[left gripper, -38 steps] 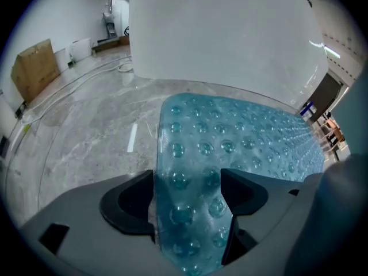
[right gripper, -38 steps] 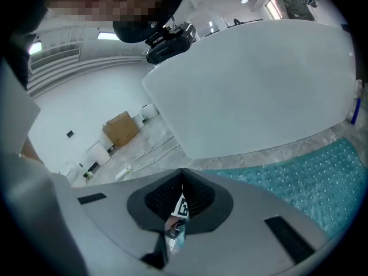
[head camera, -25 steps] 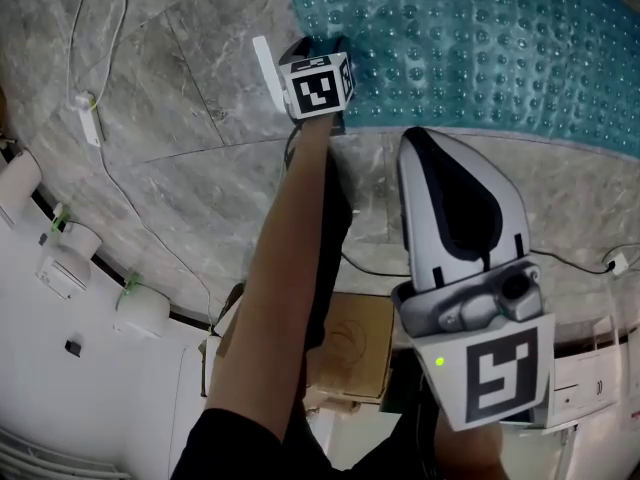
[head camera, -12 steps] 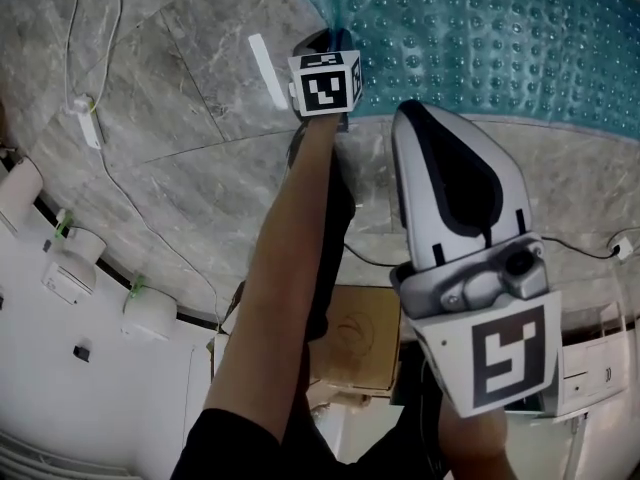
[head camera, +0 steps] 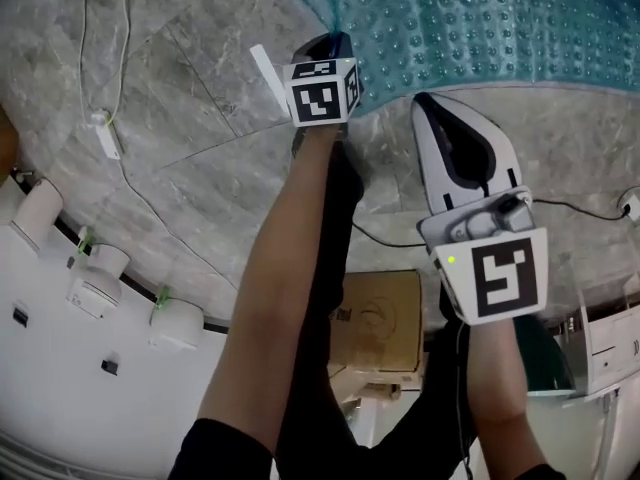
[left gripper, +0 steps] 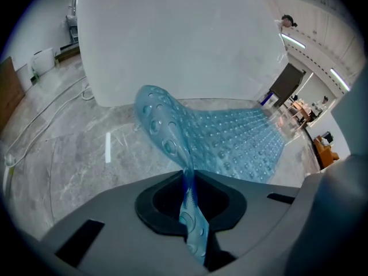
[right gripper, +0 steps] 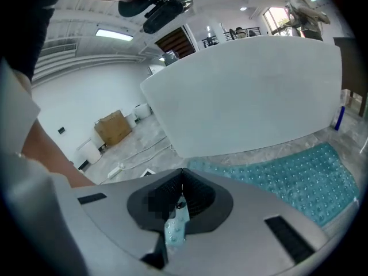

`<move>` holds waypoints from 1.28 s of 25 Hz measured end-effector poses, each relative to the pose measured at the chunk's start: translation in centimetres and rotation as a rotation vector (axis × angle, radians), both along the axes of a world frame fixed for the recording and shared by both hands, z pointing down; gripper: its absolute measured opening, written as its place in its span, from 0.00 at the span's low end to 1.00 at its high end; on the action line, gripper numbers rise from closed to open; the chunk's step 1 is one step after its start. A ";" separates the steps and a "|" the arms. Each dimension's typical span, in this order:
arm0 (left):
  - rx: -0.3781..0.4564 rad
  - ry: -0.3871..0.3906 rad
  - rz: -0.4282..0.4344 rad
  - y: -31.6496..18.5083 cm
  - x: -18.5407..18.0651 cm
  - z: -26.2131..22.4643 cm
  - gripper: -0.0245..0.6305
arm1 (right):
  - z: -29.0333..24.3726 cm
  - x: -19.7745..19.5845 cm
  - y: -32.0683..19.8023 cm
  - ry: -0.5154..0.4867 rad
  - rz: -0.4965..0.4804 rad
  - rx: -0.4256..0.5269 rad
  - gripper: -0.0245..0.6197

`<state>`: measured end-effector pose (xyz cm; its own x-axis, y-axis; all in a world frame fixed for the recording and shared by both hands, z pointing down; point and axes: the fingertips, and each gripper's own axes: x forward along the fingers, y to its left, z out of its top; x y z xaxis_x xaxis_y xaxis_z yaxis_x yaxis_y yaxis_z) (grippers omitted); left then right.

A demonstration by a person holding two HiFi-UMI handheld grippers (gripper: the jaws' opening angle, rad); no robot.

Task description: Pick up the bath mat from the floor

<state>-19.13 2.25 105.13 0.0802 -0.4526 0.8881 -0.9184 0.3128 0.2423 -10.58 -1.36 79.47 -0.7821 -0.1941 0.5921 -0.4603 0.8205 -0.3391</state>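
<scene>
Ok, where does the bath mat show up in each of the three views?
Head view: bath mat across the top right.
Left gripper view: mat at centre, stretching rightward from the left gripper shut on its edge.
Right gripper view: mat at lower right, a bit pinched in the right gripper.
Shared landmark: the grey marbled floor under it.

My left gripper (head camera: pixel 327 46), jaws just closing, pinches up a corner of the teal, bubble-studded plastic bath mat (head camera: pixel 480 18). My right gripper (head camera: pixel 428 103) meets the mat's near edge just beside it. Behind both grippers, a brown cardboard box (head camera: pixel 385 323) sits on the grey marble floor (head camera: pixel 200 168).
</scene>
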 end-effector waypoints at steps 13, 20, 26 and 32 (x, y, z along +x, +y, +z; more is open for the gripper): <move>0.114 0.157 0.087 -5.2 11.6 -19.2 0.10 | -17.9 9.3 -3.9 0.009 0.145 0.061 0.06; 0.146 0.259 0.130 -9.3 20.0 -31.0 0.10 | -29.3 17.0 -8.2 0.033 0.209 0.123 0.06; 0.196 0.331 0.139 -13.3 25.9 -40.3 0.10 | -38.0 23.4 -11.3 -0.002 0.272 0.174 0.06; 0.240 0.391 0.130 -15.2 30.5 -50.4 0.10 | -45.3 28.9 -12.9 -0.011 0.332 0.218 0.06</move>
<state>11.33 -12.99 54.77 0.4574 -0.6053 0.6515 -0.7718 0.0938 0.6290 18.35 -14.25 34.19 -0.6615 -0.5579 0.5011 -0.7101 0.6808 -0.1796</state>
